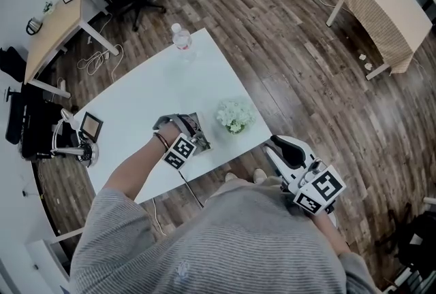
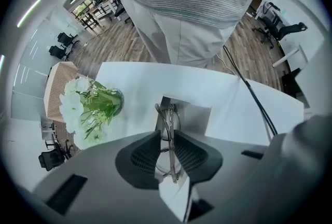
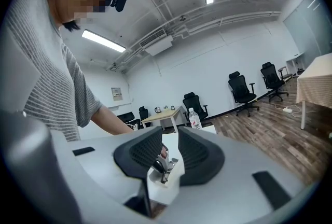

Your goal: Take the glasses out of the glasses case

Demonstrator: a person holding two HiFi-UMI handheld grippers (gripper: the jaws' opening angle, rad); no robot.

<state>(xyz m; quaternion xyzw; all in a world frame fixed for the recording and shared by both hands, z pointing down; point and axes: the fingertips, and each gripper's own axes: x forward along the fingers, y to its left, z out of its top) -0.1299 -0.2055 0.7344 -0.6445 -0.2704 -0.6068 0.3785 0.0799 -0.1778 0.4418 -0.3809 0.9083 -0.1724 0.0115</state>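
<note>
In the left gripper view, thin-rimmed glasses [image 2: 169,116] stand on edge between the ribbed pads of my left gripper [image 2: 167,137], which is shut on them. The open grey glasses case [image 2: 192,114] lies just beyond the jaws on the white table [image 2: 233,109]. The head view puts the left gripper [image 1: 191,128] over the case [image 1: 203,139] near the table's front edge; the glasses are hidden there. My right gripper [image 1: 283,148] hangs off the table's right corner, close to the person's body. Its jaws [image 3: 168,148] stand a little apart with nothing between them.
A vase of white flowers [image 1: 235,116] [image 2: 85,106] stands just right of the case. A water bottle [image 1: 181,37] sits at the table's far edge. A black cable [image 1: 191,190] [image 2: 254,98] runs off the front edge. Office chairs and two other tables stand around.
</note>
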